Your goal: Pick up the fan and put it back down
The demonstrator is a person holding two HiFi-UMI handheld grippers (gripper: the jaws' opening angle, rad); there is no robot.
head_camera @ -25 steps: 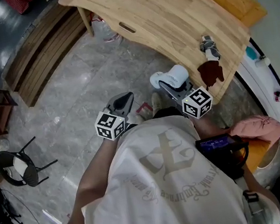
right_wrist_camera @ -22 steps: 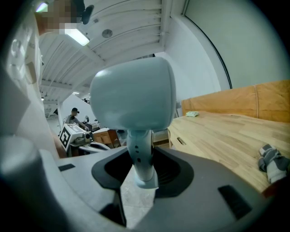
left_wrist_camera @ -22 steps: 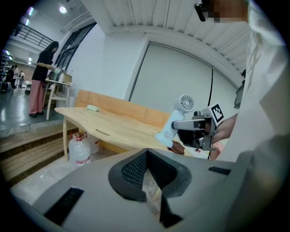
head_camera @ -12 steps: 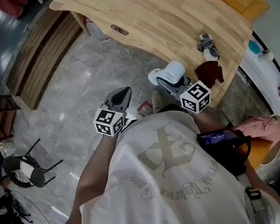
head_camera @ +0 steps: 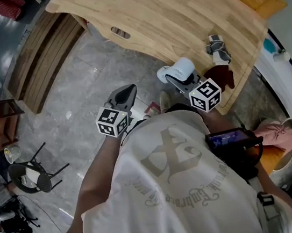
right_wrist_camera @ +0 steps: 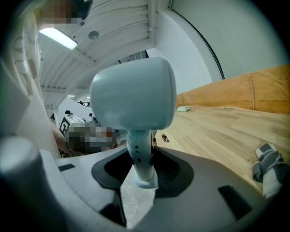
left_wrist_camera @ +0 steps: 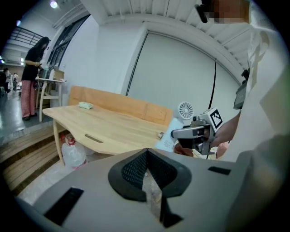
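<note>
- Right gripper (right_wrist_camera: pixel 139 174) is gripping the white fan (right_wrist_camera: pixel 133 97) by its thin stem. Both jaws are pressing on the stem, and the round head is standing upright above them.
- I am seeing the fan held up in the air at the near edge of the wooden tabletop (head_camera: pixel 174 11), off its surface.
- Left gripper (left_wrist_camera: pixel 147 179) is hanging over the grey floor (head_camera: pixel 75 113) beside the right one, its jaws closed together with nothing between them.
- A grey rolled cloth (head_camera: pixel 216 47) and a dark red thing (head_camera: pixel 220 77) are lying on the tabletop near that same edge.
</note>
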